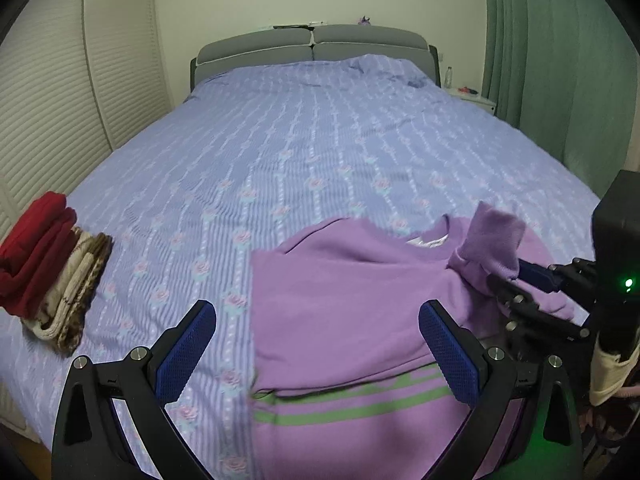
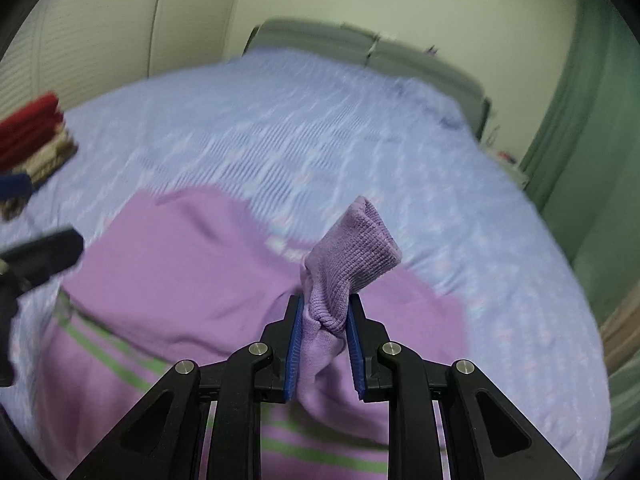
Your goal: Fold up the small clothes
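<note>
On the near end of the bed (image 1: 320,128), your purple sweater (image 1: 352,300) lies flat with its green-striped hem toward you and its neckline pointing away to the headboard, so its long axis runs straight out from you. Your right claw (image 2: 323,340) is pressed together on the ribbed sleeve cuff (image 2: 352,256), which stands up out of the pads, the sleeve trailing down to the sweater's right shoulder. Your left claw (image 1: 316,356) is spread wide, holding nothing, hovering over the sweater's left edge where it meets the sheet. The relation that matters: the body of the sweater lies to the left of the pinched cuff, so folding the sleeve in probably means carrying it leftward across the chest, and your right hand alone is placed to do that; the left sits nearer the hem and side seam, ready to pin or smooth. From the left wrist you get the sharp overall layout, including the neck label and the right claw coming in from the side with the cuff; the right wrist view is motion-blurred, but only it shows the pads biting the knit. A stack of folded clothes (image 1: 48,264), red on top of beige, sits well apart at the left edge of the bed
</note>
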{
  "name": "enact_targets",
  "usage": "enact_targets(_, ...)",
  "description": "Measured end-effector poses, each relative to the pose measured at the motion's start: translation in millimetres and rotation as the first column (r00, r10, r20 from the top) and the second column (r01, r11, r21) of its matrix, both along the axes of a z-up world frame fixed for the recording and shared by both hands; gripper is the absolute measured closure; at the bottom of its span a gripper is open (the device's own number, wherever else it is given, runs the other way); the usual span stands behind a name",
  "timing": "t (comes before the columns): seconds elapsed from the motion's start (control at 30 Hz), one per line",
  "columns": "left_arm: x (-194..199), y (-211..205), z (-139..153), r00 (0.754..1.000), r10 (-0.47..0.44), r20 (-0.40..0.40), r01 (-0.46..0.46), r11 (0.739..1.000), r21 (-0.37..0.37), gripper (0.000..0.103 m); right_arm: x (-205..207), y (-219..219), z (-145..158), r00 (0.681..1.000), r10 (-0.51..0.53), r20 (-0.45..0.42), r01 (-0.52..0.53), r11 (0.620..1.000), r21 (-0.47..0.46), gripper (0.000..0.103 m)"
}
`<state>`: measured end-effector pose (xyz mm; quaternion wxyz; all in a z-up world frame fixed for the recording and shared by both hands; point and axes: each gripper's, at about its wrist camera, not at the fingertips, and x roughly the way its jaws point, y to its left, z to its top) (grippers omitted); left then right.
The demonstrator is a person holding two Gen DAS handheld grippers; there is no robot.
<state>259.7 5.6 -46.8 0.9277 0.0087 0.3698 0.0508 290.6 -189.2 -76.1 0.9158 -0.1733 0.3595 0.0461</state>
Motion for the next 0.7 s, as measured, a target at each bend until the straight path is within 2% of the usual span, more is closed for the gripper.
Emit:
enact_targets(0.03, 0.9, 1.6, -0.5, 1.000, 0.000, -0.001, 0.000, 1.000, 0.004, 0.000, -0.1, 4.0, -4.7, 1.000, 0.004, -0.013, -0.004, 1.000, 0.008, 0.076)
enact_targets(0.1, 0.5, 5.8, -2.5, 1.000, 0.004, -0.002, -0.004, 1.000, 0.008, 0.000, -3.6, 7.2, -9.5, 1.000, 0.002, -0.027, -0.002, 1.000, 0.019, 0.050)
enact_targets(0.17, -0.5, 10.1, -3.9, 1.000, 0.008, -0.002, -0.008, 1.000, -0.002, 0.000, -9.4, 5.1, -3.8, 1.000, -0.001, -0.019, 0.002, 0.999, 0.043, 0.039)
enact_targets(0.33, -2.8, 19.3, -9.1, 1.000, -0.022, -0.006, 0.021, 0.998, -0.055, 0.000, -37.0, -2.0, 15.2, 0.999, 0.025, 0.038, -0.029, 0.993, 0.116, 0.031)
enact_targets(0.47, -4.5, 13.8, -16.0, 0.994, -0.111, -0.007, 0.110, 0.989, -0.100, 0.000, -61.9, -32.8, 26.0, 0.997, -0.027, 0.068, 0.016, 0.986, 0.167, 0.027)
enact_targets(0.57, -1.8, 7.1, -24.4, 0.979, -0.204, -0.027, 0.193, 0.955, -0.227, 0.000, -69.5, -59.8, 20.9, 0.994, -0.089, 0.057, 0.080, 0.987, 0.143, 0.027)
enact_targets(0.7, 10.5, -6.2, -35.5, 0.968, -0.247, -0.045, 0.219, 0.917, -0.332, 0.000, -73.1, -105.5, 0.7, 0.983, -0.181, 0.000, 0.179, 0.973, 0.144, 0.027)
